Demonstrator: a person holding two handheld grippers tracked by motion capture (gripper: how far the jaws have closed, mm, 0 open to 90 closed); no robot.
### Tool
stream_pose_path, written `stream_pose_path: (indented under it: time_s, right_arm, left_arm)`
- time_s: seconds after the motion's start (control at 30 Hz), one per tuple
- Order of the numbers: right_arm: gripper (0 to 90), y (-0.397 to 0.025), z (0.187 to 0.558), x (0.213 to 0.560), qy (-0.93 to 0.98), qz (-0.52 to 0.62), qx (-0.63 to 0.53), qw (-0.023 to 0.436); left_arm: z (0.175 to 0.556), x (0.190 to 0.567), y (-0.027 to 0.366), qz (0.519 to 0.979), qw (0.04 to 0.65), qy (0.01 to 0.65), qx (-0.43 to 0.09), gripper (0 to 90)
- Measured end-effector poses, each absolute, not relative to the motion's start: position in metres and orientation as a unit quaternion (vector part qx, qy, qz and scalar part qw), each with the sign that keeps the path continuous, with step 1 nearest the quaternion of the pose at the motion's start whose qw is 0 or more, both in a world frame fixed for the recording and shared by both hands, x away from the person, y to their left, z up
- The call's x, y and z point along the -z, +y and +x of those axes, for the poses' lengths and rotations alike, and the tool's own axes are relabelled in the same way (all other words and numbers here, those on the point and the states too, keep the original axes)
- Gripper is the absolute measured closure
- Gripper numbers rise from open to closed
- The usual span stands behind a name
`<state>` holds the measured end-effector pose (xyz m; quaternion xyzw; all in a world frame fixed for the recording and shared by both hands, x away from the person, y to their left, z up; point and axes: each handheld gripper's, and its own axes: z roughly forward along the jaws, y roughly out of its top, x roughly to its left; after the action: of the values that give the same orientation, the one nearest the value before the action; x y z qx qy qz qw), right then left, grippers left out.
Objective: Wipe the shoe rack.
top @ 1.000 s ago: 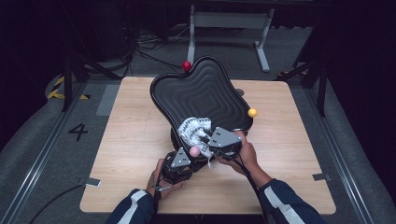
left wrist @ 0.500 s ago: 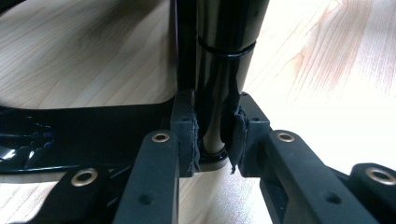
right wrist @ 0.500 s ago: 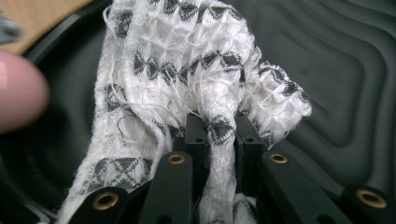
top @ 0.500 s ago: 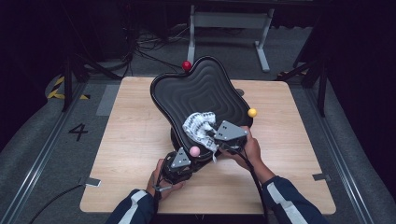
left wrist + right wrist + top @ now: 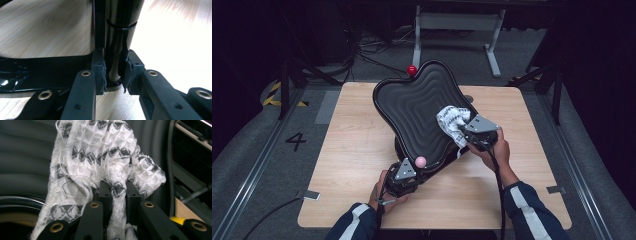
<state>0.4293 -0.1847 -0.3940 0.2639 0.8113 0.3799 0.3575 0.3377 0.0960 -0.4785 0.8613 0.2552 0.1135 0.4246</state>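
Now cloth (image 5: 453,120) and right gripper (image 5: 466,131) farther up the ridged tray (image 5: 412,107).

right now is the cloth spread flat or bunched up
Bunched up: the cloth hangs in crumpled folds from the right gripper, whose jaws pinch one fold, against the black ridged tray.

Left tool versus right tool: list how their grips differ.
The left tool clamps a hard, glossy black post; the right tool pinches a soft white-and-grey cloth. The left sits at the black tray's near edge; the right presses its cloth on the tray's ribbed surface. Both are shut.
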Motion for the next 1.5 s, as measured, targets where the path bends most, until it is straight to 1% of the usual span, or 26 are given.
stream_pose_path:
  time_s: [0.17,0.23,0.27,0.4,0.6,0.77,0.83,0.97,1.03,1.2,1.33,1.5]
  right_arm:
    - [80.1,-0.199,0.434,0.396,0.808,0.289,-0.362,0.365]
    - [80.5,-0.204,0.435,0.397,0.807,0.293,-0.366,0.359]
    - [80.4,-0.204,0.435,0.397,0.807,0.293,-0.367,0.358]
    - [80.5,-0.200,0.431,0.398,0.810,0.286,-0.346,0.378]
    - [80.5,-0.201,0.427,0.398,0.812,0.288,-0.351,0.368]
    - [80.6,-0.197,0.421,0.398,0.818,0.277,-0.345,0.368]
    - [80.6,-0.191,0.416,0.397,0.825,0.259,-0.332,0.376]
    - [80.6,-0.188,0.414,0.397,0.828,0.257,-0.335,0.370]
    - [80.6,-0.186,0.413,0.396,0.830,0.253,-0.335,0.367]
    - [80.6,-0.180,0.411,0.395,0.833,0.244,-0.339,0.363]
    - [80.5,-0.170,0.408,0.394,0.835,0.233,-0.353,0.352]
    - [80.5,-0.145,0.402,0.392,0.837,0.208,-0.374,0.342]
  left_arm:
    - [0.338,0.478,0.096,0.861,0.425,0.254,-0.115,73.7]
    - [0.337,0.479,0.096,0.860,0.426,0.257,-0.113,73.7]
    - [0.337,0.478,0.096,0.861,0.425,0.257,-0.113,73.8]
    - [0.336,0.478,0.098,0.861,0.423,0.258,-0.116,73.8]
    - [0.334,0.478,0.101,0.861,0.418,0.262,-0.123,73.7]
    - [0.336,0.477,0.112,0.861,0.416,0.269,-0.120,73.7]
    - [0.338,0.477,0.116,0.861,0.415,0.270,-0.116,72.9]
    - [0.341,0.478,0.122,0.855,0.419,0.281,-0.120,72.6]
    - [0.342,0.479,0.124,0.854,0.424,0.279,-0.113,72.9]
    - [0.342,0.478,0.123,0.855,0.422,0.279,-0.117,73.2]
    - [0.342,0.478,0.122,0.854,0.423,0.280,-0.117,73.2]
    - [0.342,0.479,0.122,0.855,0.422,0.277,-0.121,73.3]
